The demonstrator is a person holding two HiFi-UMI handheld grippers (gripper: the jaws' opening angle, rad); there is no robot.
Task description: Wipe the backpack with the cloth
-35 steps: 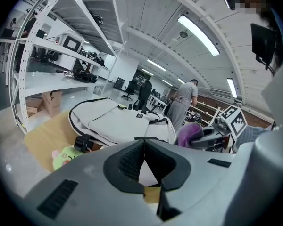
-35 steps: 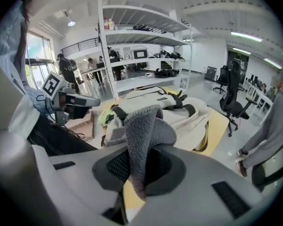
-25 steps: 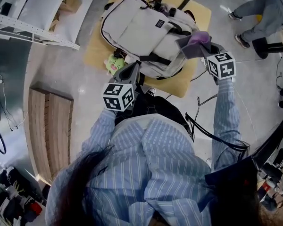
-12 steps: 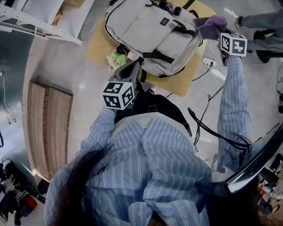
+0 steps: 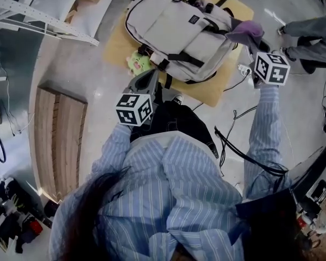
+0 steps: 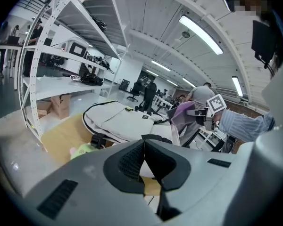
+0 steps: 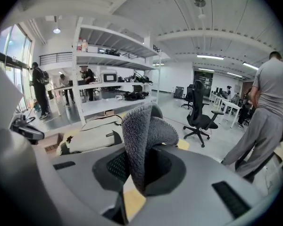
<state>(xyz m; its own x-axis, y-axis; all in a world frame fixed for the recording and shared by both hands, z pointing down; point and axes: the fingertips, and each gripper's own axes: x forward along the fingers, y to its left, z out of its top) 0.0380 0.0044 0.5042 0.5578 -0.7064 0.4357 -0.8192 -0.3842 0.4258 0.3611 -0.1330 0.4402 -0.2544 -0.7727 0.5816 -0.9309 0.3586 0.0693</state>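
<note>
Concrete workshop floor, white shelving off to the upper left, and at the top of the head view the pale backpack (image 5: pixel 176 29) lies flat on a tan board (image 5: pixel 117 48), a green plush toy (image 5: pixel 138 63) tucked against its lower-left edge. Up at the upper right, the right gripper (image 5: pixel 252 43) is clamped on the cloth (image 5: pixel 245 30), right at the bag's right-hand edge; contact or not, I can't tell. The right gripper view shows that cloth (image 7: pixel 144 131) as thick, fleecy grey stuff, pinched low and flopping over the jaws in a loose fold, so it looks soft, light and limp. It'll drape rather than push, and that deep pinch seems the right hold. The left gripper (image 5: pixel 152 76) sits at the bag's lower edge, jaws pressed together on nothing. The backpack looks soft-sided and likely to give and skid under a stroke, and its black straps and buckles could snag the pile. A strap or the rim seems the spot to steady it.
</note>
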